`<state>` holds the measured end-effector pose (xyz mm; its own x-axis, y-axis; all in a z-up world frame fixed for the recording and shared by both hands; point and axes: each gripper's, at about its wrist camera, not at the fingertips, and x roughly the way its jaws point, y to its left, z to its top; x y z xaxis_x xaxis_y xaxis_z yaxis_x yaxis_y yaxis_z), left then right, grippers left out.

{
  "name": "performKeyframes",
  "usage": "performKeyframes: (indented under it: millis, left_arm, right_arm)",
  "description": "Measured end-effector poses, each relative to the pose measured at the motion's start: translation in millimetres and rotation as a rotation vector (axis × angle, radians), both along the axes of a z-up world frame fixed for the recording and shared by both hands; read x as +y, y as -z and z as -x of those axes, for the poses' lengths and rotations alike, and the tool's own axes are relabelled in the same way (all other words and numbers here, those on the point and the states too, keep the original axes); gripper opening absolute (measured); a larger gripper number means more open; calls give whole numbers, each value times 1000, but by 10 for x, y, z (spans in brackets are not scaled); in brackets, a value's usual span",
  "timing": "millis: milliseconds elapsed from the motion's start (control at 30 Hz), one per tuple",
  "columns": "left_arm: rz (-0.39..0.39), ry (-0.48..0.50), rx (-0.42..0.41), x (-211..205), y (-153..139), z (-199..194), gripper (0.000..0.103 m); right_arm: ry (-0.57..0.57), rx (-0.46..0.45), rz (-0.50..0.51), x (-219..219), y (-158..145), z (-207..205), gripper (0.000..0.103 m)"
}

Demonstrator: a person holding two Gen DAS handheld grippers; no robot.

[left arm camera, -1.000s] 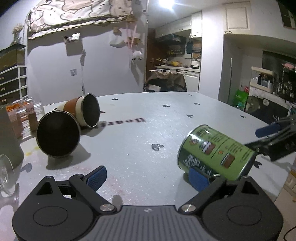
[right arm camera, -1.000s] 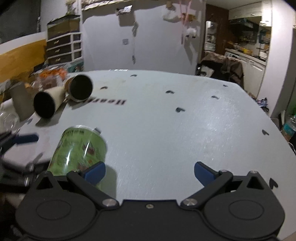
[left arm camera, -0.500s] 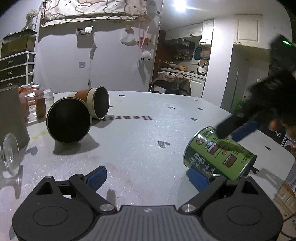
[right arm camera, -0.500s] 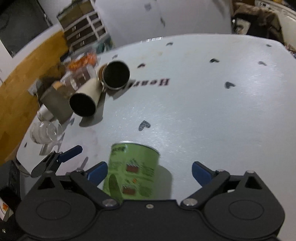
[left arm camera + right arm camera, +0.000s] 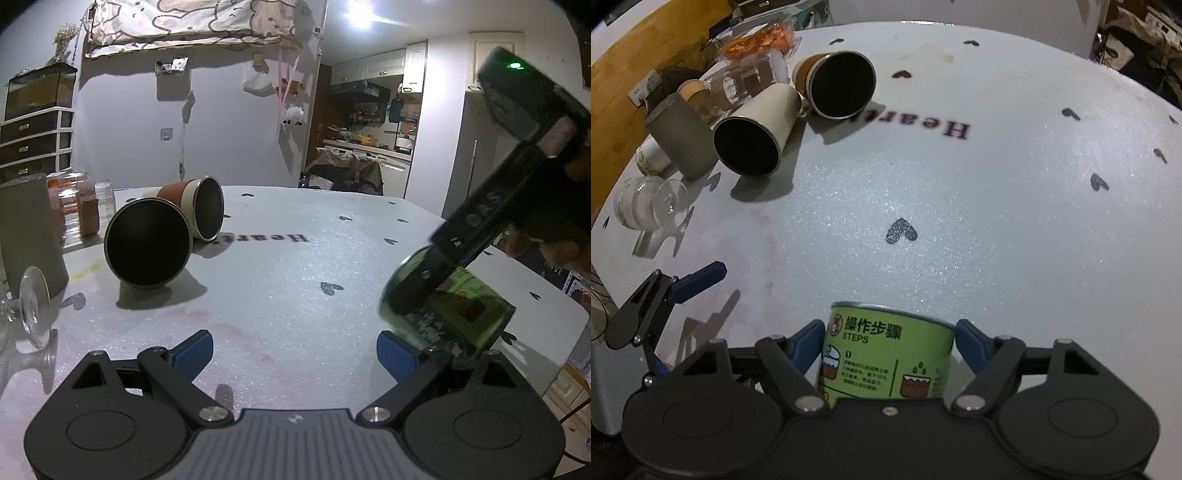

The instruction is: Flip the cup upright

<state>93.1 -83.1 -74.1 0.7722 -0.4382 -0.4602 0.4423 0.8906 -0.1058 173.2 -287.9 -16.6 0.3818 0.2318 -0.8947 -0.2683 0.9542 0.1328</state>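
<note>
A green printed cup lies on its side on the white table. My right gripper comes down over it, a blue pad against each side, shut on it. In the left wrist view the green cup lies at the right, partly hidden by the black right gripper body. My left gripper is open and empty, low over the table just left of the cup; it also shows in the right wrist view.
A cream cup and an orange-banded cup lie on their sides at the far left. A grey cylinder stands beside them. A wine glass lies tipped near the left edge. Clutter sits behind.
My right gripper swung over from the right, tilted down over the green cup and closed its pads on it. The left gripper has hardly moved.
</note>
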Motion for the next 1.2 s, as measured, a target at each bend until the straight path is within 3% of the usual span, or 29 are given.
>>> performKeyframes:
  millis: [267, 500, 733, 1000, 1133, 1200]
  left_arm:
    - [-2, -1, -10, -21, -24, -3, 95]
    - [-10, -3, -9, -22, -10, -13, 95]
    - [-7, -7, -6, 0, -8, -16, 95]
    - [-11, -10, -11, 3, 1, -20, 95]
    - [-14, -7, -14, -9, -1, -20, 95]
    - [-19, -6, -19, -18, -8, -21, 95]
  right_arm:
    - [44, -165, 64, -306, -359, 222, 77]
    - [251, -309, 138, -848, -492, -123, 77]
    - [498, -279, 223, -1435, -357, -649, 76]
    - [677, -268, 288, -1804, -115, -913, 76]
    - [718, -278, 271, -1878, -49, -891, 77]
    - [722, -286, 272, -1881, -55, -850, 89]
